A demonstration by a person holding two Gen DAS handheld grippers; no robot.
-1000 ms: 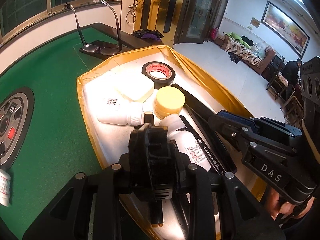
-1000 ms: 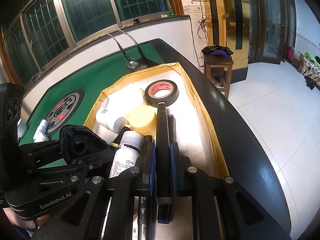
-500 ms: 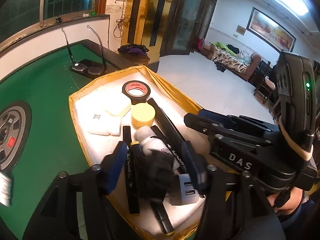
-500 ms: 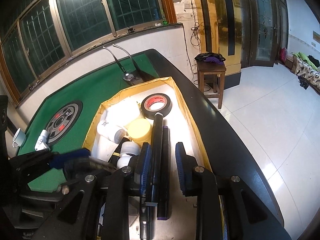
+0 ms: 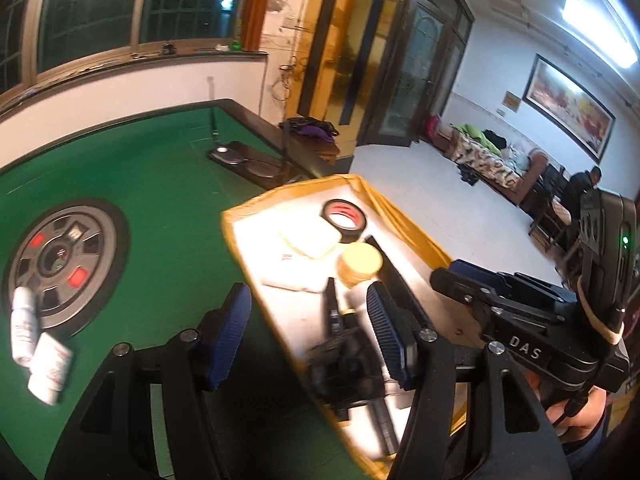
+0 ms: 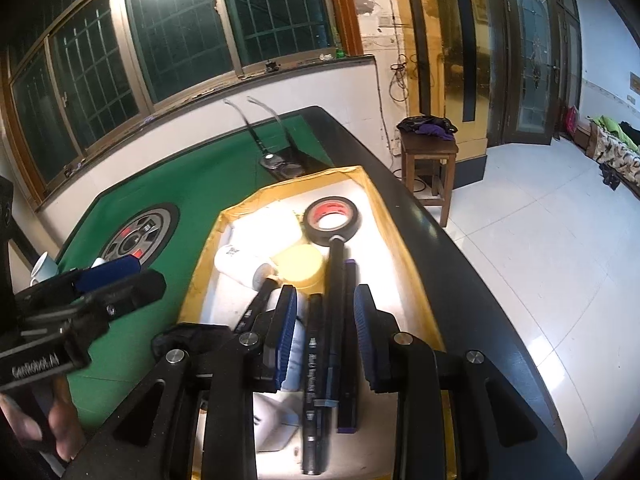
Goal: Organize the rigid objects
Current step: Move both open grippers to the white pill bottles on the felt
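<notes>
Left gripper (image 5: 308, 320): jaws stand wide with nothing between the pads. They straddle the yellow tray's (image 5: 256, 280) left rim, with green table (image 5: 160, 208) under the left finger and tray contents under the right. A black adapter-like lump (image 5: 344, 364) lies in the tray just inside the right finger; it's blurred, so I can't tell more.

Right gripper (image 6: 325, 320): jaws part-way apart, pads clear of everything. Between them, lying flat on the tray floor: a black marker (image 6: 314, 380), a long black stick (image 6: 334, 300) and a purple-tipped pen (image 6: 349, 340), all running toward 12 o'clock. None is gripped.

Tray contents in the right wrist view:
- black tape roll (image 6: 331, 222) with red core at 12 o'clock; the stick's far end touches it
- yellow round tub (image 6: 299, 266) just at 8 o'clock of the roll
- white bottle (image 6: 240, 268) on its side at 9 o'clock of the tub
- pale flat box (image 6: 268, 228) at 10 o'clock of the tub
- white plug block (image 6: 272, 424) near the tray's near end

Outside the tray, left wrist view: two small white bottles (image 5: 36, 340) on the table at 9 o'clock, beside the round grey centre console (image 5: 60, 264).

A person's hand (image 5: 576, 412) holds the right gripper's handle at 4 o'clock in the left wrist view.
</notes>
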